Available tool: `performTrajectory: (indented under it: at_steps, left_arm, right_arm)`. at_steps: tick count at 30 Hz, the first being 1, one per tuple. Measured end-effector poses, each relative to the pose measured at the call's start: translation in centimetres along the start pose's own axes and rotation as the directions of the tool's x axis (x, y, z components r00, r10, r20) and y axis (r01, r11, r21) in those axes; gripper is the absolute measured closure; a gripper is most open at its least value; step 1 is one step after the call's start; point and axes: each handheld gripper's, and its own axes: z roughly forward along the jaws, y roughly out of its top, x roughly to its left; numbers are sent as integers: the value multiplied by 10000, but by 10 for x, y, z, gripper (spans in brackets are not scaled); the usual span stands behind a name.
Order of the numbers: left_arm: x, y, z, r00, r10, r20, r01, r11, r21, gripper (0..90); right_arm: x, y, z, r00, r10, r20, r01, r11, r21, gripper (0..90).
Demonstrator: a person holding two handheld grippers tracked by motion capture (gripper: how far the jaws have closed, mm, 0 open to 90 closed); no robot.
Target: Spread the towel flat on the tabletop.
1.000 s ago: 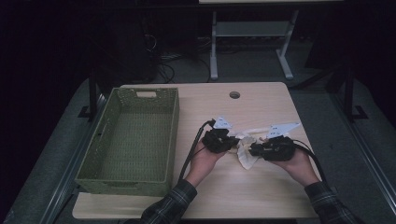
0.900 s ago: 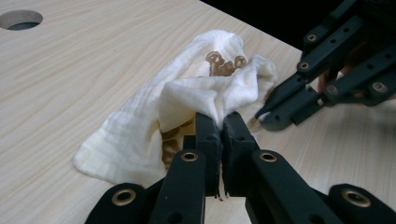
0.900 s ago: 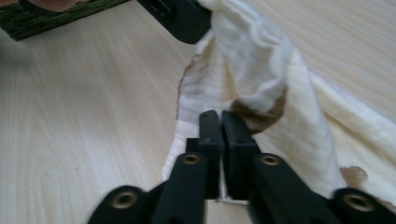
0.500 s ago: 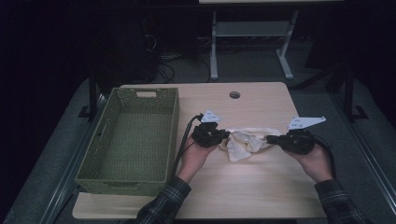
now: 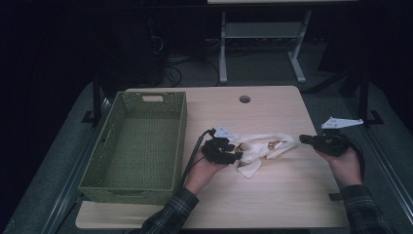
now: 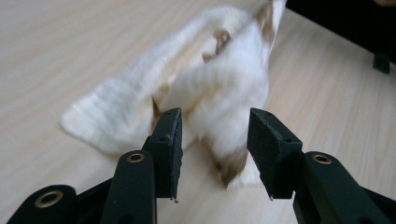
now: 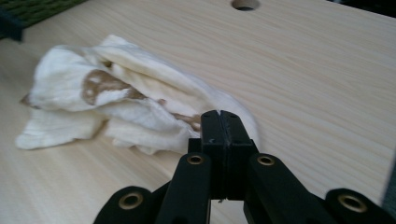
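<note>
In the high view, I am stretching the cream cloth (image 5: 265, 146) lengthwise along the worktop (image 5: 272, 204), midway between its left and right edges. In the left gripper view, my left hand-held gripper (image 6: 214, 140) is opening, jaws parted around the cloth's near end without pressing it. In the right gripper view, my right hand-held gripper (image 7: 219, 122) is clenching the cloth's far end.

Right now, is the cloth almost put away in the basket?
Not yet. The cream cloth is on the table, stretched out. The right hand-held gripper is shut on its end; the left hand-held gripper has just been opening, cloth loose between its jaws. The green basket has nothing in it.
</note>
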Motion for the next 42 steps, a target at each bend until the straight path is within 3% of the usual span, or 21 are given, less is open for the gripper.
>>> performTrajectory:
  at_steps: [4,9,15,18,19,21,23,24,29,32,37,42]
  left_arm:
    - [0,-7,10,9999,-30,164,25,9995,303,545]
    - [-6,-9,22,9988,128,483,-151,9987,478,545]
    - [-19,-14,42,9937,237,1092,-318,9968,732,543]
    - [-25,-14,50,9944,380,986,-465,9953,853,539]
    - [-27,-14,52,9953,531,804,-602,9943,881,575]
    - [-28,-13,52,9959,698,584,-755,9920,1013,741]
    - [-25,-11,46,9964,744,407,-779,9927,923,840]
    - [-25,-11,46,9964,744,407,-779,9927,923,849]
    - [-12,-1,7,9955,773,-556,-765,9969,162,854]
    - [-10,2,-12,9958,570,-715,-583,9982,-161,854]
    - [-19,5,-36,9949,580,-825,-633,9961,-622,854]
    - [-32,0,-56,9927,736,-955,-791,9953,-558,853]
  right_arm:
    - [-11,-4,-5,9989,296,362,-294,9996,-40,893]
    - [-18,-9,-9,9957,275,881,-291,9994,168,893]
    - [-21,-11,-12,9943,335,1014,-352,9993,141,893]
    - [-19,-10,-11,9949,289,965,-305,9994,142,893]
    - [-19,-10,-11,9951,238,965,-254,9995,160,893]
    - [-19,-10,-11,9953,240,943,-253,9996,130,893]
    - [-19,-10,-14,9954,262,922,-270,9996,78,892]
    - [-19,-10,-14,9954,262,922,-270,9996,78,892]
    - [-15,-13,-24,9978,227,630,-223,9997,-68,892]
    - [-8,-15,-32,9992,43,400,-35,9998,-196,892]
    - [11,-21,-44,9992,-396,87,398,9990,-187,891]
    - [30,-31,-60,9963,-819,-243,812,9963,-283,891]
